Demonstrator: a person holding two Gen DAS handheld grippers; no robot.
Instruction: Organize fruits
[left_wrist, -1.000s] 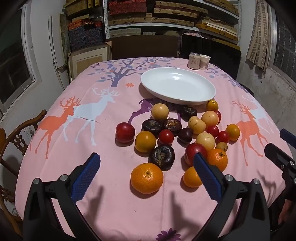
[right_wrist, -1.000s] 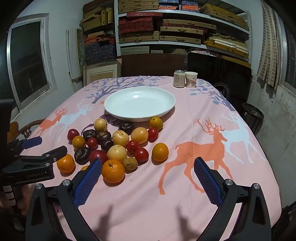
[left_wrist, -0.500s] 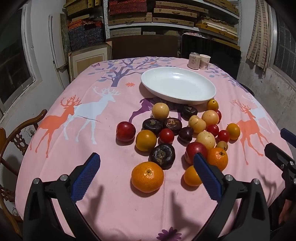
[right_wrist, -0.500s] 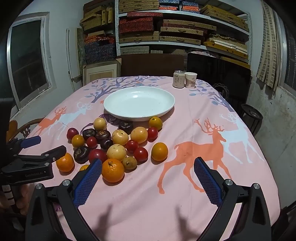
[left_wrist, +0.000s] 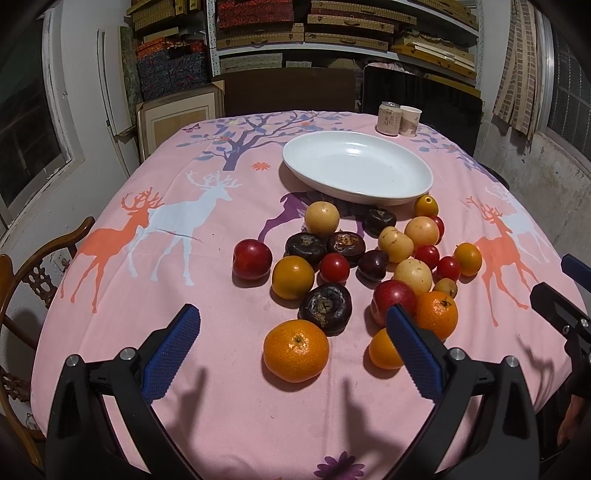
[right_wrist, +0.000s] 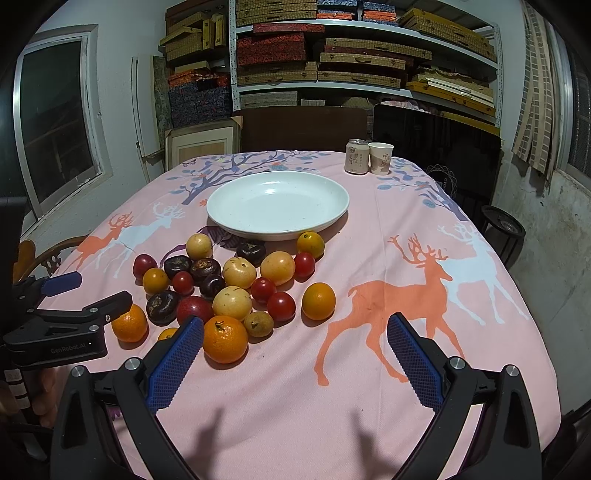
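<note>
Several mixed fruits lie in a cluster on the pink deer tablecloth in front of an empty white oval plate (left_wrist: 357, 171), which also shows in the right wrist view (right_wrist: 277, 203). A large orange (left_wrist: 296, 350) lies nearest my left gripper (left_wrist: 291, 341), which is open and empty just above the cloth. Another orange (right_wrist: 225, 339) sits by the left finger of my right gripper (right_wrist: 293, 349), also open and empty. Dark fruits (left_wrist: 325, 303), red tomatoes (left_wrist: 334, 267) and pale yellow fruits (left_wrist: 322, 217) fill the cluster.
A drink can (right_wrist: 357, 156) and a paper cup (right_wrist: 381, 158) stand at the table's far edge. A wooden chair (left_wrist: 22, 280) is at the left side. Shelves with boxes line the back wall. The left gripper shows in the right wrist view (right_wrist: 70, 325).
Both views have shifted very slightly; the fruits and plate have not moved. Both grippers stay open.
</note>
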